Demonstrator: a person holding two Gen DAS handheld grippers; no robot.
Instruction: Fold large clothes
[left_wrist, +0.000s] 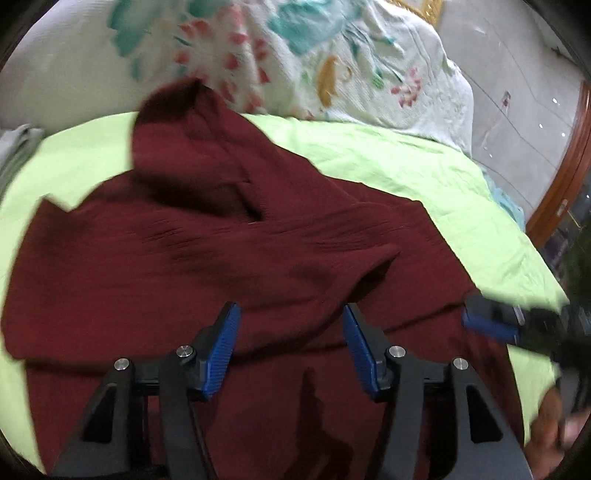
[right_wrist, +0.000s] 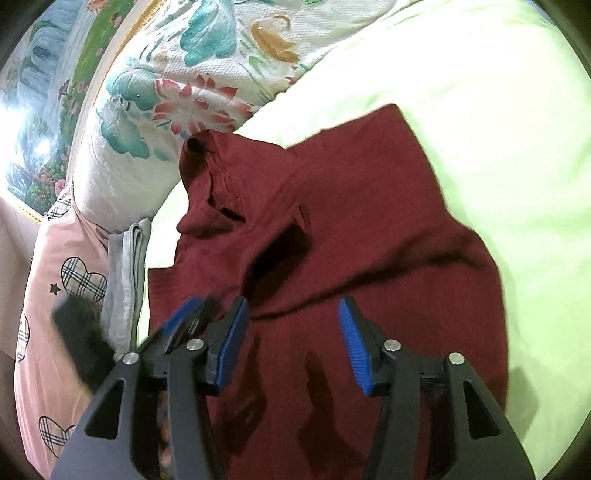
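Covering most of what lies ahead of both tools, a bed (left_wrist: 424, 177) under a lime-green sheet (right_wrist: 480, 129) carries everything else. Beyond the left hand-held gripper (left_wrist: 291, 347) a white floral quilt (left_wrist: 332, 66) is bunched along the far side of the bed, and the same quilt sits up and to the left of the right hand-held gripper (right_wrist: 293, 341). A pink pillow (right_wrist: 48, 314) printed with plaid hearts lies to the left of the right one, with a folded grey cloth (right_wrist: 125, 280) between the pillow and the sheet. The maroon garment (left_wrist: 221, 258) is spread rumpled on the sheet, directly below and ahead of both tools, one sleeve (right_wrist: 199, 173) reaching away toward the quilt. The left hand-held gripper hangs over the near part of the garment with its blue pads spread apart and nothing pinched between them. The right hand-held gripper, just to the right of it, is likewise spread over the cloth, its pads not pressing on any fold. Each tool shows blurred at the edge of the other's view. A hand (left_wrist: 546, 435) shows at the lower right of the left view.
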